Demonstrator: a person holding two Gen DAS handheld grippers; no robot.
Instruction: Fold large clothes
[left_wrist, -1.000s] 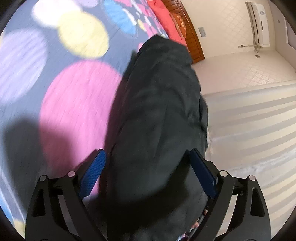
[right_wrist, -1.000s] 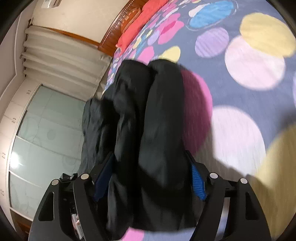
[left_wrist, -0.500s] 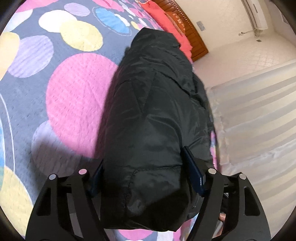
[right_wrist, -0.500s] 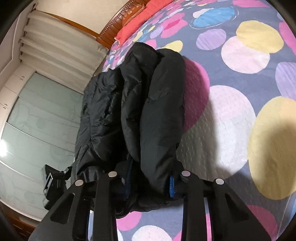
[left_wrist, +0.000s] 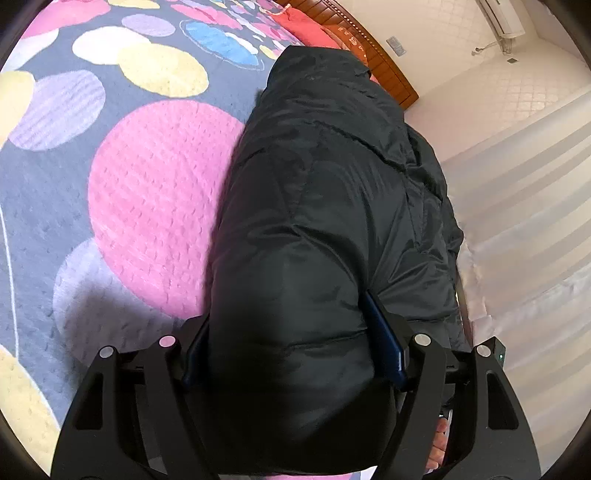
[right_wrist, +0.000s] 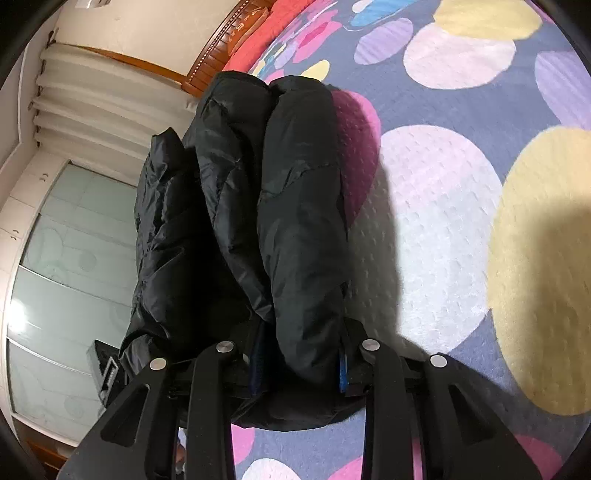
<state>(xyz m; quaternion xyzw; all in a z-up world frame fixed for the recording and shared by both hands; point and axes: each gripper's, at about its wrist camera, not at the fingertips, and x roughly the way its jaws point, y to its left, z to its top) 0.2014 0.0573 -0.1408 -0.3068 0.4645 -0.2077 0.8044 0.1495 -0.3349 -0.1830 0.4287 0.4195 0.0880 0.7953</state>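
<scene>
- Bedspread (left_wrist: 155, 192) with big coloured circles fills the left of the left wrist view; a second ago this view was blurred, and now the quilting on the pink circle is sharp, so the fast swing of the hand is almost over.
- Black padded jacket (left_wrist: 314, 229) lies in a long bundle from near to far on the bed, with its far end close to the wooden headboard (left_wrist: 373, 48) and its right side along the bed edge, beside the white curtain (left_wrist: 524, 206).
- Left gripper (left_wrist: 291, 354) has its jaws closed onto the near end of the bundle; one second ago they stood wide apart on both sides of it, so the grip is new, and the thick fabric bulges between the blue pads (left_wrist: 380, 332).
- Right wrist view shows the same jacket (right_wrist: 295, 206) as several thick layers side by side, with bedspread (right_wrist: 443, 206) to its right.
- Right gripper (right_wrist: 301, 363) is also clamped, on the rightmost fold only; its jaws were wide a second ago and are now narrow around that layer.
- Meaning for the task, as I judge: both near ends are now held, so the next fold of the jacket can probably begin, but the puffy layers may slip or spring open.
</scene>
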